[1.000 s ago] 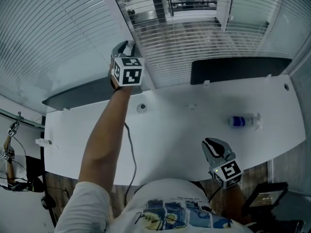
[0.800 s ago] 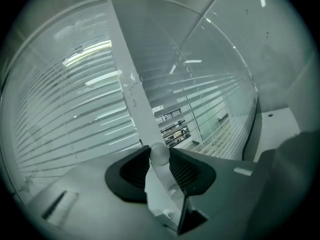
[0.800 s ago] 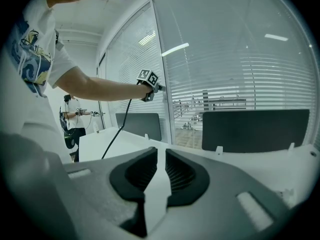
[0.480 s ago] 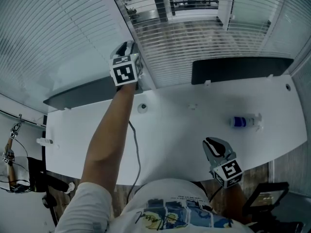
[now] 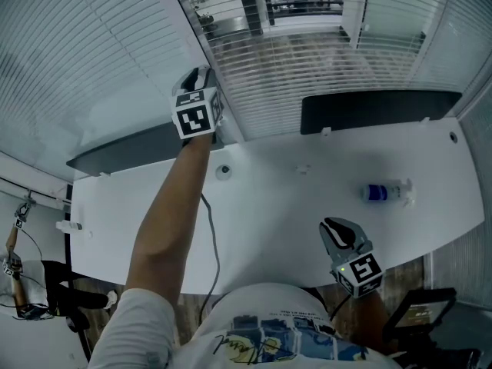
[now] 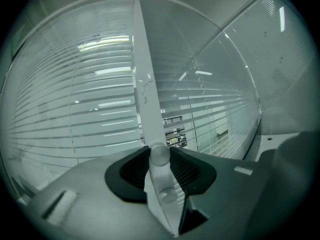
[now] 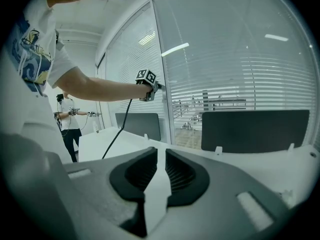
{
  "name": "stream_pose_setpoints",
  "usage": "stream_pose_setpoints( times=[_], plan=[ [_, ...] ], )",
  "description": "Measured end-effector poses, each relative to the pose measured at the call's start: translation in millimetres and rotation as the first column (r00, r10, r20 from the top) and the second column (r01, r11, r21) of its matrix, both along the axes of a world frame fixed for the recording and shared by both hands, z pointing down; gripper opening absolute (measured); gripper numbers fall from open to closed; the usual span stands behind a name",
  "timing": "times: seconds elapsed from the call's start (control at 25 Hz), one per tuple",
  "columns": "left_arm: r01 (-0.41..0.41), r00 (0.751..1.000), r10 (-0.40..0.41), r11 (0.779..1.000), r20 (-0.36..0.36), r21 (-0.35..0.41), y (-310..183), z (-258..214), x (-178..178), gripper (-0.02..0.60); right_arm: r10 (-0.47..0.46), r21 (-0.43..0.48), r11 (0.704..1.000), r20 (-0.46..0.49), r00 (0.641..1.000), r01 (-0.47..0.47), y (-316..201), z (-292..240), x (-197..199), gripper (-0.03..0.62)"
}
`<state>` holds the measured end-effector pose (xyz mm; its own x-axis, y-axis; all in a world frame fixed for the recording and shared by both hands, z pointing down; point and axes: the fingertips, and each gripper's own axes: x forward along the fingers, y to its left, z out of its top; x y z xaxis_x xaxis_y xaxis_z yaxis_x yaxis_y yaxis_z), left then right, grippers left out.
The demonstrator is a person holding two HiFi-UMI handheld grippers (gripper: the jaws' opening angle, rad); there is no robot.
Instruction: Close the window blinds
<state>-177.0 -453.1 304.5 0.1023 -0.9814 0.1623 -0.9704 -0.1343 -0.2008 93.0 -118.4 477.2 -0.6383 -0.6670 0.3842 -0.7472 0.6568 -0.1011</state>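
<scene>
My left gripper (image 5: 201,75) is raised to the white window post (image 5: 219,68) between two panes of horizontal slatted blinds (image 5: 307,60). In the left gripper view its jaws hold a white blind wand (image 6: 163,189) with a rounded knob, and both pads touch it while the jaws are opening slightly. The post (image 6: 146,84) runs up from the left gripper (image 6: 160,153), with blinds (image 6: 75,109) on both sides. My right gripper (image 5: 338,233) rests low over the near table edge. Its jaws stand a narrow gap apart with nothing between them (image 7: 161,154).
A white table (image 5: 292,206) runs under the window, with a small blue-labelled bottle (image 5: 380,193) on its right part. Dark partition panels (image 5: 377,110) (image 5: 123,148) stand along its far edge. A cable (image 5: 207,237) hangs from my left arm. Another person (image 7: 70,119) stands far left.
My left gripper has twisted at the wrist and shifted slightly left on the wand, so its marker cube now faces differently. The right gripper has not moved.
</scene>
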Motion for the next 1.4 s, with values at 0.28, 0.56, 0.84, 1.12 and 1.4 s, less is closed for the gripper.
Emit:
stream_pose_setpoints(
  times=[0.28, 0.56, 0.84, 1.12, 1.4],
  plan=[
    [-0.053, 0.985, 0.051, 0.999, 0.163, 0.01, 7.0, 0.4, -4.7, 0.137, 0.025, 0.001, 1.0, -0.017, 1.0, -0.025, 10.4, -4.7, -2.2, 0.037],
    [-0.138, 0.833, 0.108, 0.99, 0.542, 0.016, 15.8, 3.1, 12.1, 0.149, 0.032, 0.005, 0.999, -0.012, 0.999, -0.032, 10.2, -3.7, 1.5, 0.037],
    [-0.197, 0.519, 0.133, 0.98, 0.844, -0.033, 6.1, 5.2, 15.7, 0.149, 0.035, -0.001, 0.999, -0.007, 0.999, -0.035, 12.4, -2.3, -0.4, 0.037],
    [-0.215, 0.251, 0.16, 0.971, 0.955, -0.106, -1.8, 18.0, 18.4, 0.147, 0.048, -0.01, 0.999, -0.01, 0.999, -0.048, 13.3, -3.0, 2.0, 0.037],
    [-0.194, 0.072, 0.162, 0.97, 0.984, -0.145, -8.8, 25.0, 16.7, 0.134, 0.057, -0.014, 0.998, -0.007, 0.998, -0.057, 15.2, -1.3, 2.2, 0.037]
  ],
)
